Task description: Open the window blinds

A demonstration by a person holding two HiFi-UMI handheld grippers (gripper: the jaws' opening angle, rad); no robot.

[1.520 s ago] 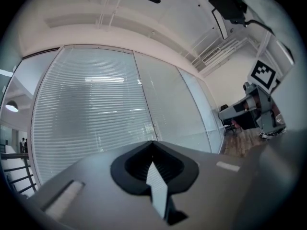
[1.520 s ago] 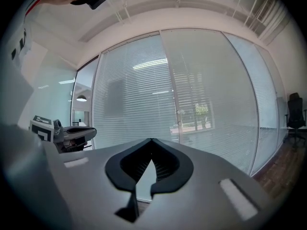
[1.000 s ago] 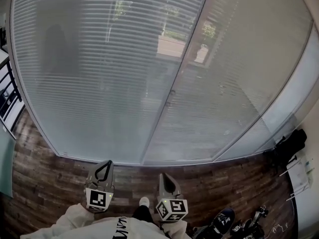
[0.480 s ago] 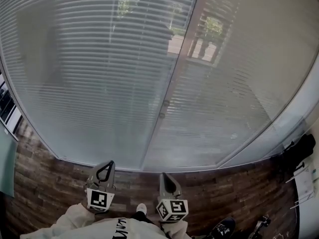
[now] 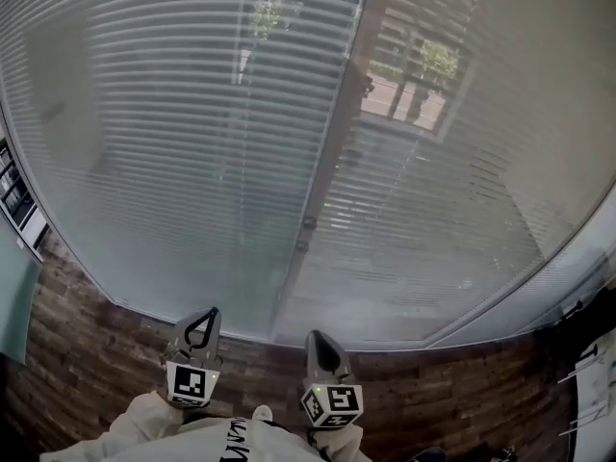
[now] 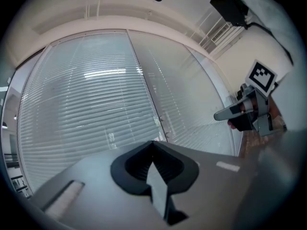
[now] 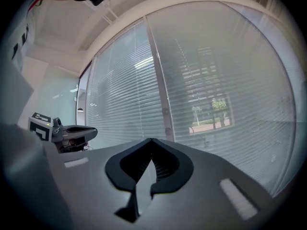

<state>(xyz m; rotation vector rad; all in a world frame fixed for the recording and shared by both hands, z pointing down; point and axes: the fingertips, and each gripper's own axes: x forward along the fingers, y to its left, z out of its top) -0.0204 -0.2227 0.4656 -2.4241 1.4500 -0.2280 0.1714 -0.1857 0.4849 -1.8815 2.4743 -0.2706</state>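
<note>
The window blinds (image 5: 173,142) hang lowered over two tall glass panels, their slats tilted so that trees and a building show faintly through. A vertical frame post (image 5: 327,162) divides the panels and carries two small knobs (image 5: 308,223). My left gripper (image 5: 210,314) and right gripper (image 5: 316,337) are held side by side low in the head view, pointing level at the window's base and short of the blinds. Both are shut with nothing in them. The left gripper view shows its own shut jaw tips (image 6: 153,143) and the right gripper (image 6: 225,114). The right gripper view shows its own shut tips (image 7: 151,140).
Dark wooden floor (image 5: 87,354) runs up to the window's sill. A shelf unit (image 5: 14,200) stands at the far left, with a pale green panel (image 5: 12,306) below it. White wire-like items (image 5: 589,378) sit at the right edge. A shoe tip (image 5: 260,413) shows between my arms.
The window has come nearer and fills more of the head view. Both grippers came forward with me, still shut. The black bag and gear at the lower right have slid out of view.
</note>
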